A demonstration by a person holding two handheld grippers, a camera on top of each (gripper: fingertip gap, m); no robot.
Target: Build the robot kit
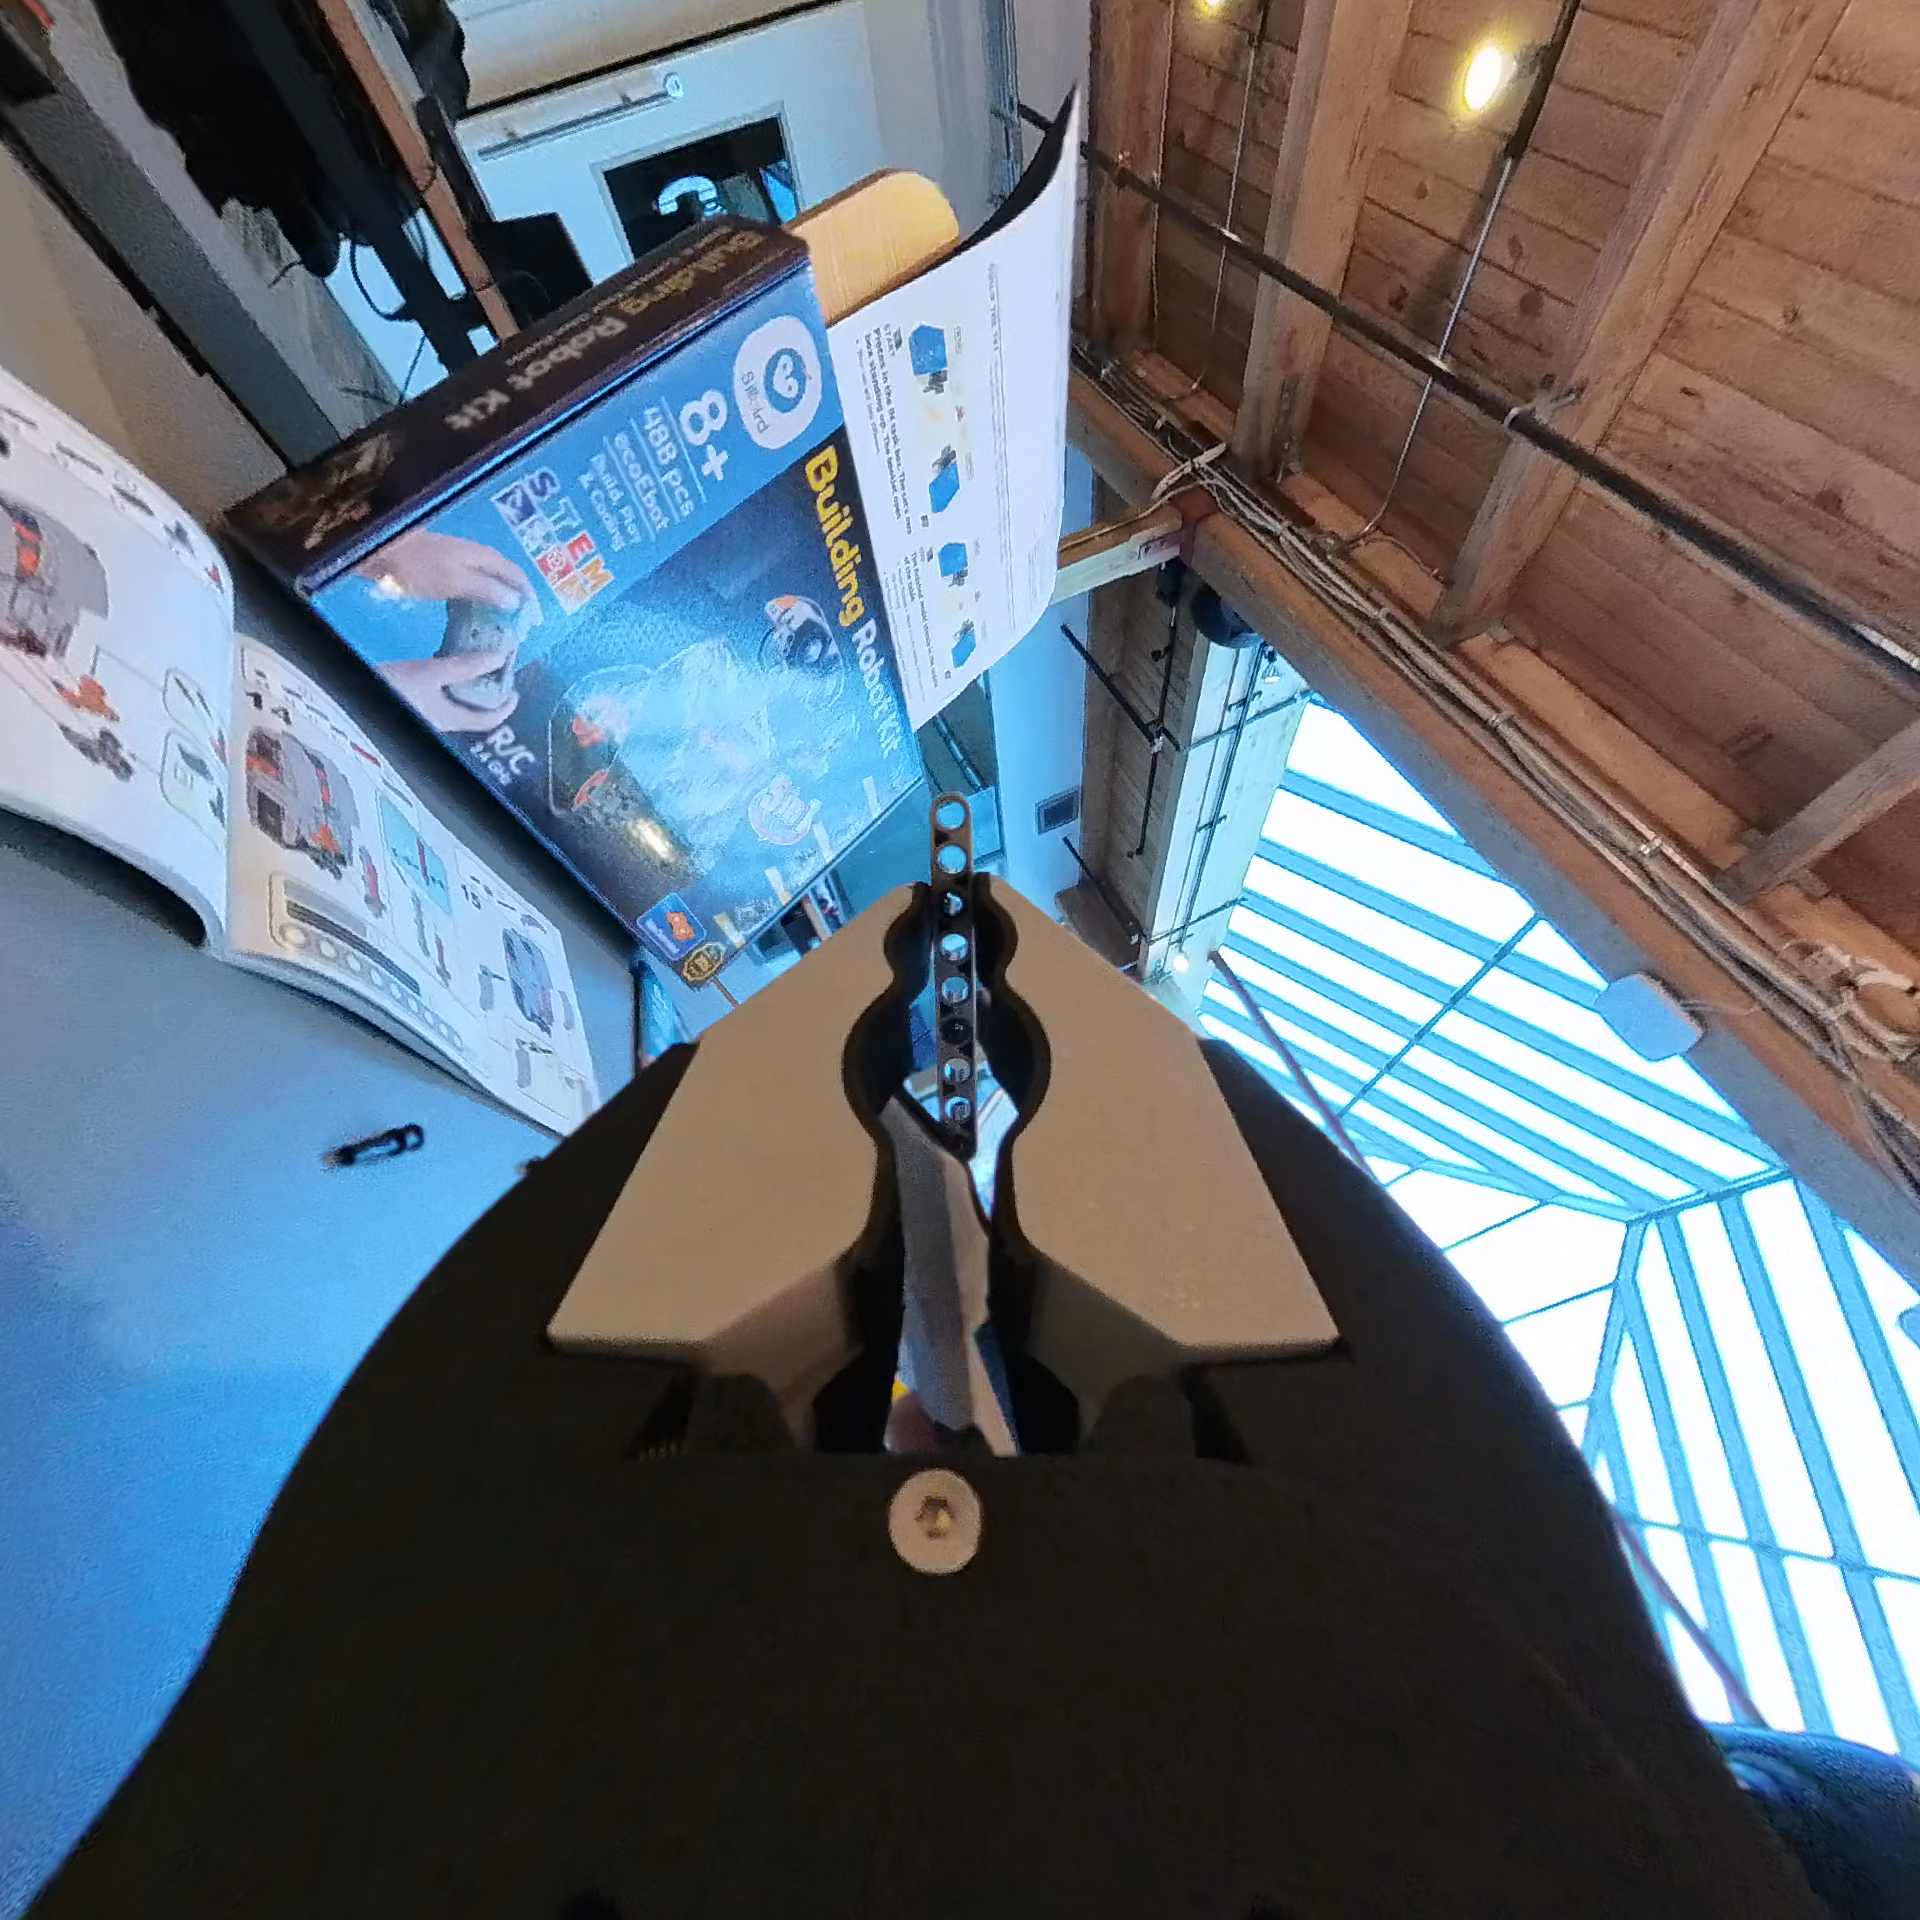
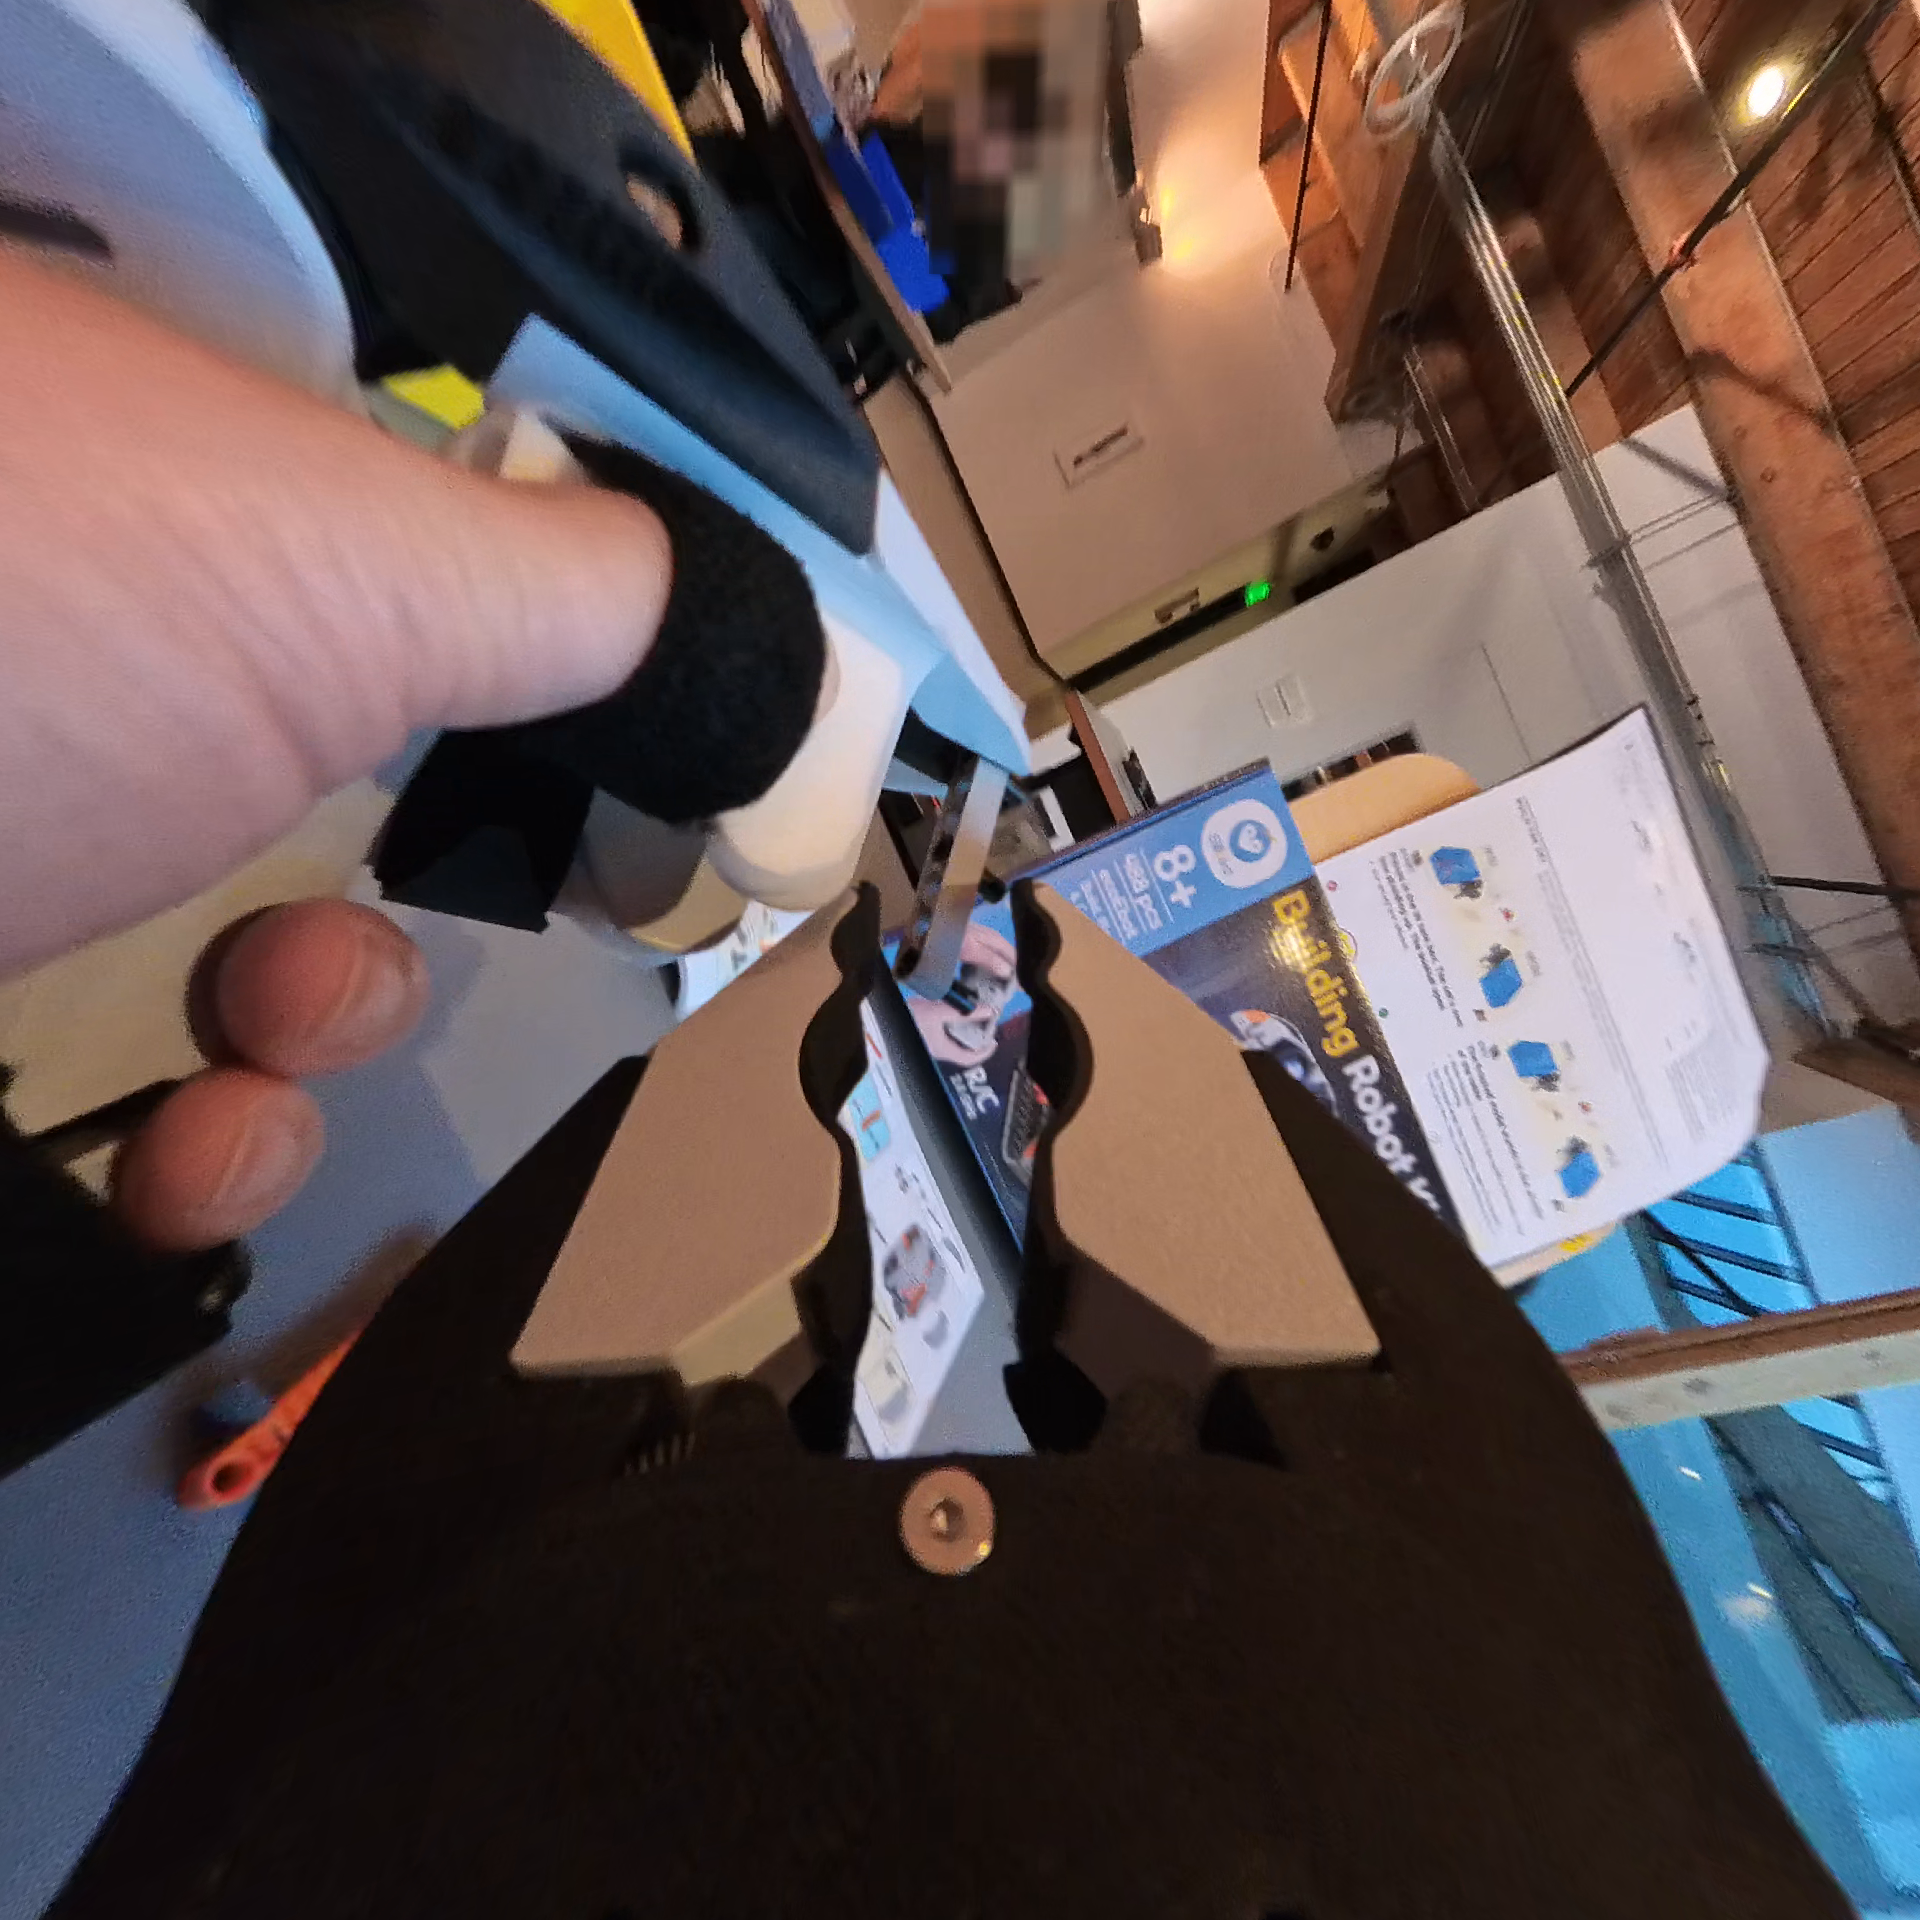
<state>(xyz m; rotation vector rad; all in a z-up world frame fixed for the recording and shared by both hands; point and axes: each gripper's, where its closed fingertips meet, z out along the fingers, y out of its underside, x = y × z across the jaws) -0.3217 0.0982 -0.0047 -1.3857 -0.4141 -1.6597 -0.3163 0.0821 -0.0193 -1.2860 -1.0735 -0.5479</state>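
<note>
My left gripper [image 1: 951,891] is shut on a grey beam with a row of holes [image 1: 949,831]. The beam's tip sticks out past the fingertips, and its length runs back between the jaws. In the right wrist view the left gripper's black and white body [image 2: 675,364], held by a hand [image 2: 260,623], comes in from the upper left with the same beam [image 2: 956,883] pointing down. My right gripper [image 2: 943,899] is open. Its two tips stand on either side of the beam's free end, with a gap on each side.
A blue and black kit box [image 1: 623,582] [image 2: 1247,987] stands on the grey table [image 1: 156,1299]. A printed sheet [image 1: 987,416] [image 2: 1538,987] leans on it. An open instruction booklet [image 1: 312,831] [image 2: 914,1247] lies in front. A small black piece [image 1: 374,1143] and an orange piece [image 2: 270,1423] lie loose. Left and right tips are no more than a few centimetres apart. About 12 centimetres separates my right fingertips from the orange piece [image 2: 270,1423].
</note>
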